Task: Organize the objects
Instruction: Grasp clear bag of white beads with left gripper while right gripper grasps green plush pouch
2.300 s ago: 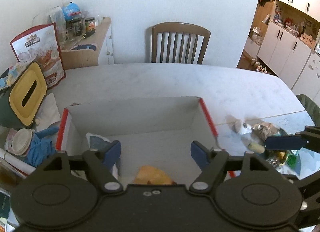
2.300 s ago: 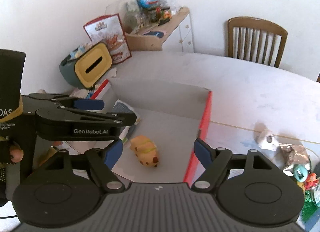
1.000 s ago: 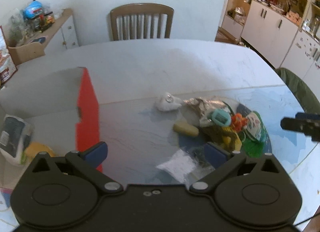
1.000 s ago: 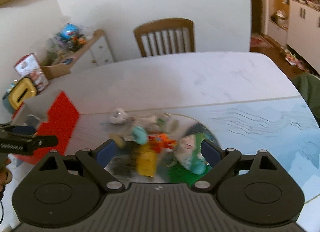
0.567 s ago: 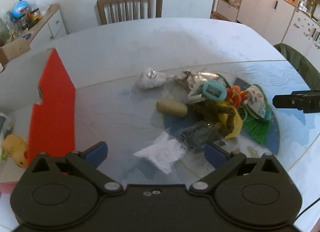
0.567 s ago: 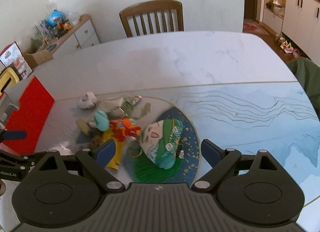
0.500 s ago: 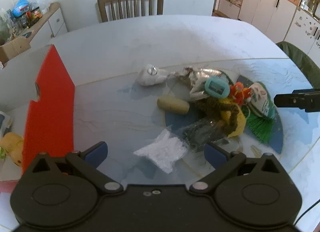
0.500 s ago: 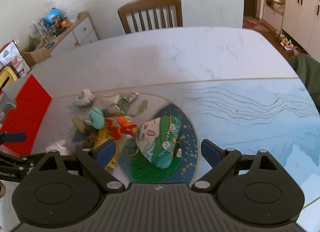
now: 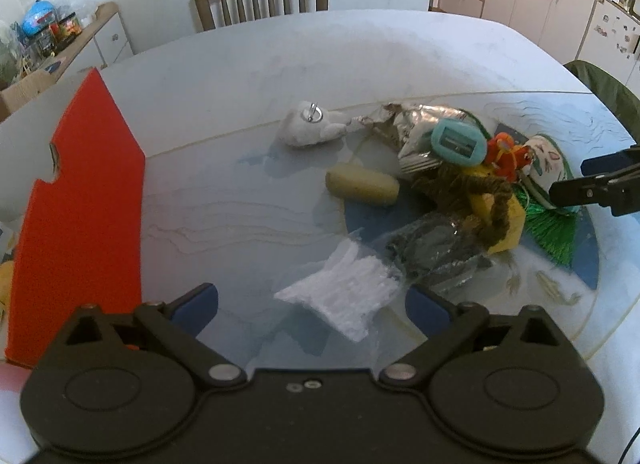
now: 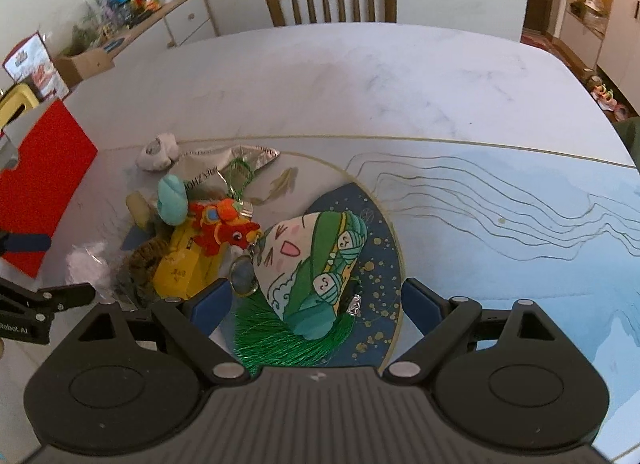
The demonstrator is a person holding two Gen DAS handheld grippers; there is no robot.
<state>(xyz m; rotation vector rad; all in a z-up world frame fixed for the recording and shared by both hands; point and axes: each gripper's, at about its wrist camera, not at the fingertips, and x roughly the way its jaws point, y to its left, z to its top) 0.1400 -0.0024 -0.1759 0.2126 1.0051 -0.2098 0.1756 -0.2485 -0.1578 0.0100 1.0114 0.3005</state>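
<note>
Straddling the green tasselled pouch (image 10: 316,264) with jaws spread, the right gripper (image 10: 316,304) is risking snagging the red plush charm (image 10: 222,230) touching the pouch's left side.

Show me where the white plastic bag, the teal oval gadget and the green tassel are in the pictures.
white plastic bag (image 9: 344,296), left wrist view, on the middle of the crinkled bag.
teal oval gadget (image 9: 458,143), left wrist view, on its grey window.
green tassel (image 10: 276,340), right wrist view, on the fringe threads.
</note>
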